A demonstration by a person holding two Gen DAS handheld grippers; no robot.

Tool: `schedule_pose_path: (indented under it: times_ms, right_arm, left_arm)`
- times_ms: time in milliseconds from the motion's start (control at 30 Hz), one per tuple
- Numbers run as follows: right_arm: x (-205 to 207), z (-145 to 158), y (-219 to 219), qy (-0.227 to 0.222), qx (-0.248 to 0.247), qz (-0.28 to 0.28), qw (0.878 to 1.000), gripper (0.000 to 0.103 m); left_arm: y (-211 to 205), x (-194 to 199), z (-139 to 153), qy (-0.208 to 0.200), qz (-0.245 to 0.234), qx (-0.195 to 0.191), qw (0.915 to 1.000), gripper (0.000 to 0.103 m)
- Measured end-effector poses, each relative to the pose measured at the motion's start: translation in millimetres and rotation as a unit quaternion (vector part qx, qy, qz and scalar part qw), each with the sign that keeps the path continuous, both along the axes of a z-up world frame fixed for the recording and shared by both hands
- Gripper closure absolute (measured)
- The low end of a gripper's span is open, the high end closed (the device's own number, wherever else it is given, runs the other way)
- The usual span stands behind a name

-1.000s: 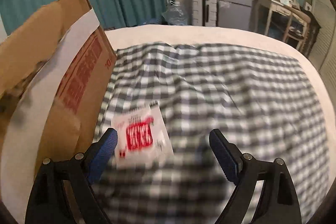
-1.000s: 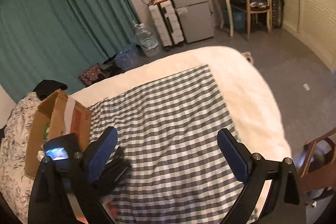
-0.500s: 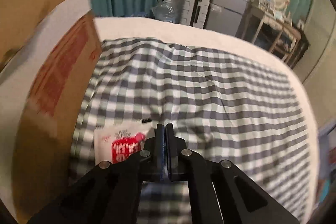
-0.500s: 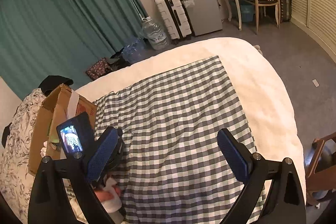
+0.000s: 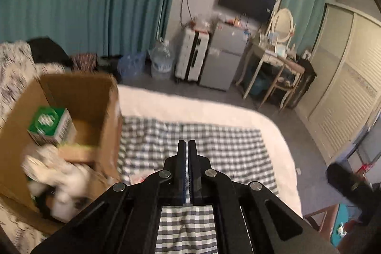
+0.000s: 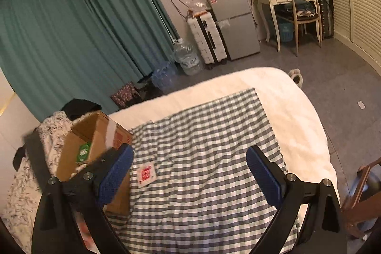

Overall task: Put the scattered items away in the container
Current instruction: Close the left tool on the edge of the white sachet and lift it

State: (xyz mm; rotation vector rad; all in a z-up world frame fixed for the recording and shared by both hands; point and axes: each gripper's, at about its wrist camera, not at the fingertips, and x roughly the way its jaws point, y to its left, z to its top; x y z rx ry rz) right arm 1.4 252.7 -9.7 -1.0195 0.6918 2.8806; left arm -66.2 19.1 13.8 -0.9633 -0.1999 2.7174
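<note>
Since 0.5 s ago the left tongs (image 5: pixel 187 146) have risen from low over the cloth (image 6: pixel 204 158) to a higher view that looks down into the box (image 5: pixel 71 111), and they are still pressed together, with only a thin slit showing between the 2 blue pads. Whether anything is pinched there, I cannot tell: a pale, reddish blur is showing just left of the left tongs, but it is too smeared to name. The right tongs (image 6: pixel 190 173) are staying spread wide and holding nothing, hovering over the near part of the checked cloth on the bed (image 6: pixel 297 106).

In the right view, the packet (image 6: pixel 145 174), white with a red print, is lying flat on the cloth just right of the box's near right corner, outside it. The box is standing open at the left edge of the cloth, on the bed. Inside it, a green carton (image 5: pixel 51 125) is sitting at the far side, and blurred white items (image 5: pixel 59 173) are lying heaped at the near side.
</note>
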Motion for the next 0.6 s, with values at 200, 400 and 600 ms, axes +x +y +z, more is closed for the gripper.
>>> schedule_pose_path:
  times_ms: [200,400,600]
  right_arm:
    - [8.8,16.3,-6.7,0.016,-0.004,0.007,1.000,0.007]
    - [11.4,16.7,-4.4,0.020,-0.001,0.009,1.000,0.006]
    - [0.4,0.3,13.5,0.006,-0.020,-0.004,1.000,0.006]
  left_arm:
    - [7.2,-2.8,5.3,-0.015,-0.008,-0.029,0.9994,0.090]
    - [33.9,-5.7,-57.8,-0.060,0.010,-0.036,0.9975,0.012]
    - [45.6,-36.9,-121.2,-0.107,0.054,-0.078,0.9897,0.012]
